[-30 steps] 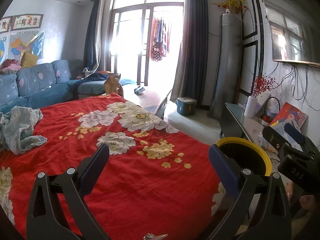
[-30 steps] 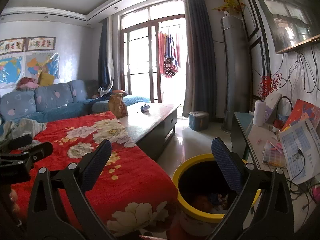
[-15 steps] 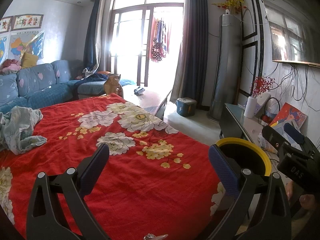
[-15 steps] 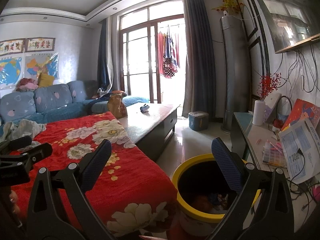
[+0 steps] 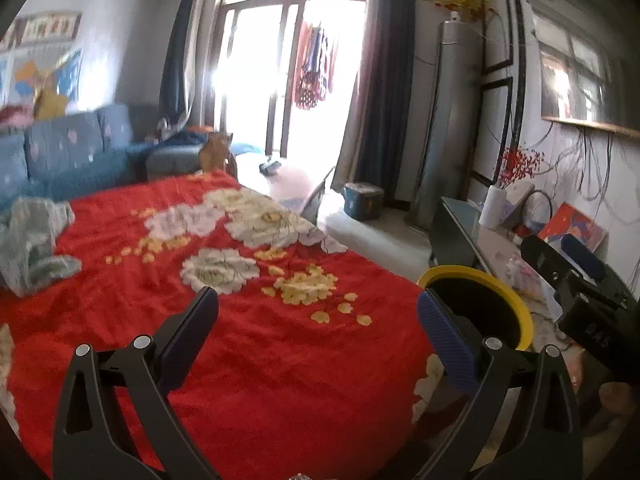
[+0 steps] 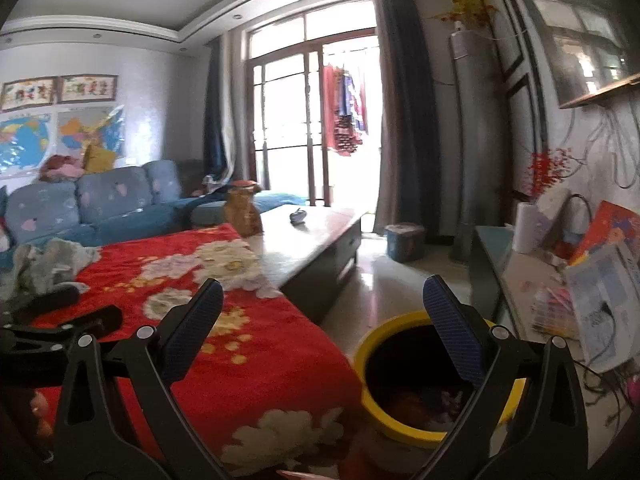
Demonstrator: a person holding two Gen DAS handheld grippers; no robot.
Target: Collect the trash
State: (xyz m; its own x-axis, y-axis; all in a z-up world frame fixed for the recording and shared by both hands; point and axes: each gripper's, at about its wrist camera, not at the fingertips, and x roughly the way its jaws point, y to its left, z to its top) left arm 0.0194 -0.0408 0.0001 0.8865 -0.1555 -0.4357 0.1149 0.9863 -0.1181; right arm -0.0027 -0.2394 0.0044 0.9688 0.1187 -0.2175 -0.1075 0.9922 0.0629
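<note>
Red blanket (image 5: 240, 340) bare; my left gripper (image 5: 316, 320) and right gripper (image 6: 320, 316) gape empty; bin (image 6: 384, 420) trash looks light, crushable.

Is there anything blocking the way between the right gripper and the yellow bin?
Nothing visible. The right gripper is open and empty, and the yellow bin sits just below it beside the red blanket, its mouth uncovered.

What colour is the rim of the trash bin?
Yellow; the trash bin shows best in the right wrist view.
</note>
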